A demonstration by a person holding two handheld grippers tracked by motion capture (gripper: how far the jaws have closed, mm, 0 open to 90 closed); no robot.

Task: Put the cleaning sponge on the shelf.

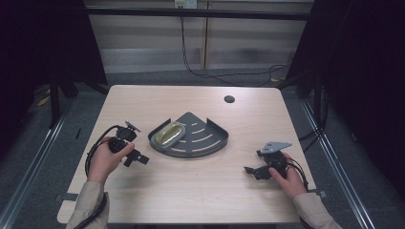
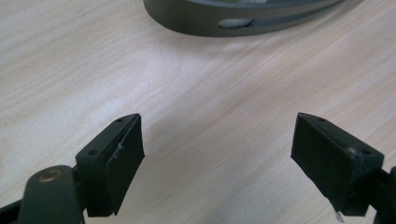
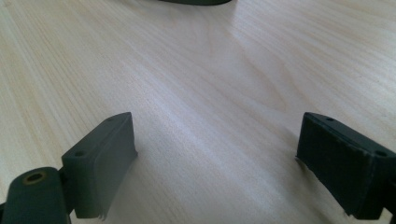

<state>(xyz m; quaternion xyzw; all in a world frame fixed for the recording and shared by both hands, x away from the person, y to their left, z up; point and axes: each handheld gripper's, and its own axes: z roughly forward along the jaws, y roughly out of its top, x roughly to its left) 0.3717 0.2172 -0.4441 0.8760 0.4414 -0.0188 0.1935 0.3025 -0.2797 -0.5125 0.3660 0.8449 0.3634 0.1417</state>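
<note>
**Two grippers, one tray, one soap-ish thing**

Left hand-held gripper (image 1: 137, 158) sits just left of the one dark fan-shaped tray (image 1: 203, 138), jaws spread wide with nothing between them, only bare counter (image 1: 200, 191). Right hand-held gripper (image 1: 253, 171) is the same deal: wide open, empty, well apart from the tray on its right side. One yellowish oval object (image 1: 168, 135) lies in the tray's left corner. Two hands, two grippers, one round hole (image 1: 229, 99) in the counter.

The surface (image 1: 200, 186) is pale wood with fine grain. The tray (image 1: 210, 143) is dark grey with lighter curved slots. The dish (image 1: 168, 134) at its 9 o'clock is glossy olive-gold. Both hand-held grippers are black.
</note>
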